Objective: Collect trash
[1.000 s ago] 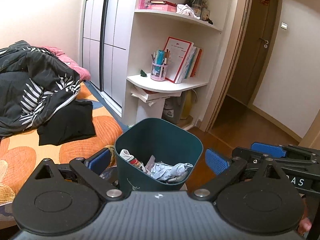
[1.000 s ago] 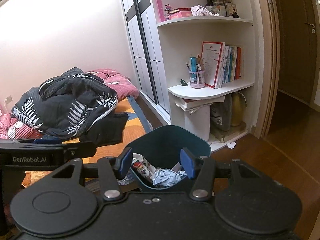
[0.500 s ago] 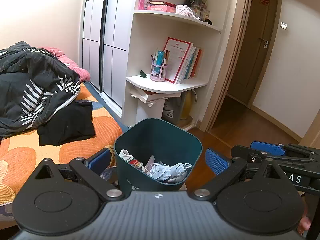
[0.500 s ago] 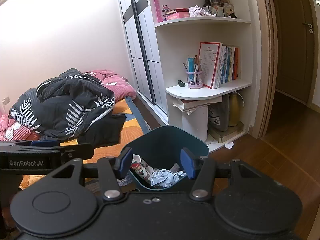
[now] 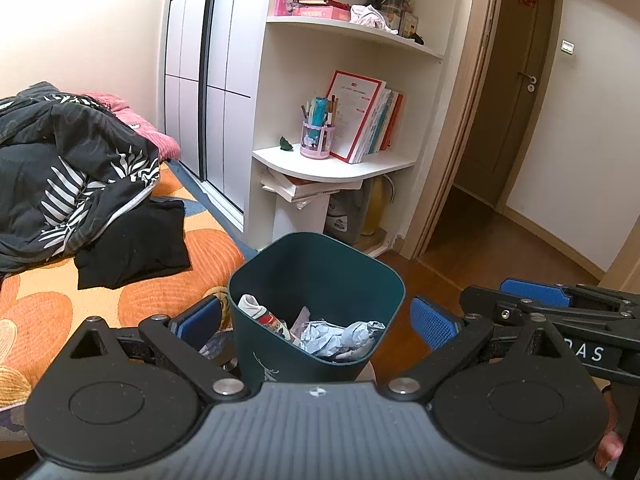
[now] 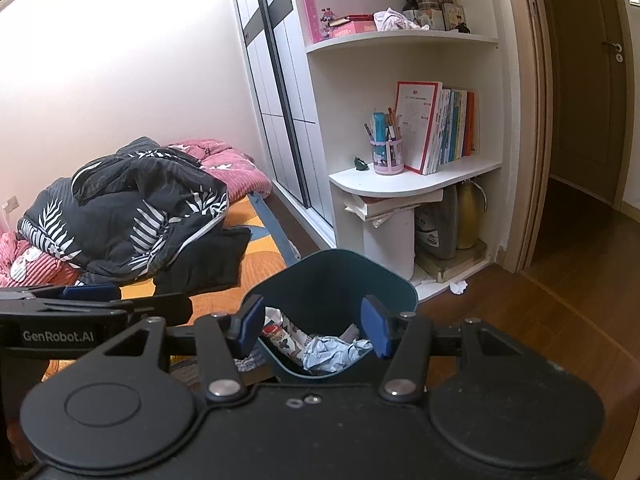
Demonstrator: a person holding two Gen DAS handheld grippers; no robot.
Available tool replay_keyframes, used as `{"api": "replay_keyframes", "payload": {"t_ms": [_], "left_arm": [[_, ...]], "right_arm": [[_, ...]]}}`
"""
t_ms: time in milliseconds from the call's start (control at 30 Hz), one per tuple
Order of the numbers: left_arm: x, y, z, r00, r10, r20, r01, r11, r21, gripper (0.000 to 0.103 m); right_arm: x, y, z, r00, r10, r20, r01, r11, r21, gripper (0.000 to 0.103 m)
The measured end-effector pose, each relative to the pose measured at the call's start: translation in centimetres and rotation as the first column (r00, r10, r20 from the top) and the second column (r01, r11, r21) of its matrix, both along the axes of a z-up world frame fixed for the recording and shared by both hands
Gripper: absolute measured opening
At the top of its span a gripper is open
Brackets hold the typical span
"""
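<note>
Step in hand — pause btwn pickups, both tongs poised over dark teal bin [image 5: 316, 280]; bin on floor just beside bed [image 5: 48, 312], part-filled w/ crumpled paper [image 5: 340, 336] and a printed wrapper [image 6: 280, 336].
L gripper [image 5: 316, 320]: jaws wide apart, straddling bin w/o touching, pads bare, nothing held; R gripper [image 6: 312, 328]: jaws roughly mid-open, framing bin mouth, nothing held.
Remaining trash seen: small white scrap [image 6: 458, 287] on wood floor near foot of shelf unit [image 6: 400, 184], well apart from bin.
Next move (judgement) — carry one gripper out to scrap, drop low to floor, close on it, bring back over bin mouth, release; scrap looks light and soft, likely needs near-full closure.
Vs earlier frames: no real change; bin, contents, jaw gaps same; R view framing shifted slightly, shelf and door sit a bit differently.
</note>
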State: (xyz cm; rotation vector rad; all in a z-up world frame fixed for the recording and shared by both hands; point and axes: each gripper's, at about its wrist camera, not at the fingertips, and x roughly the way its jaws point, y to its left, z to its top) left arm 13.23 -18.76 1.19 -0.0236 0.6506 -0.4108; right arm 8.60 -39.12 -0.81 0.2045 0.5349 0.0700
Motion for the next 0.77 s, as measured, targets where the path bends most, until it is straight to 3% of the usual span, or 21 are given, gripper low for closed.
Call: {"api": "replay_keyframes", "payload": {"t_ms": [767], "left_arm": [[0.0, 0.5, -1.2, 0.999, 0.018, -0.039, -0.018, 1.000, 0.001, 0.101]], "right_arm": [[0.1, 0.3, -0.4, 1.000, 0.018, -0.022, -0.018, 1.000, 0.007, 0.054]]}}
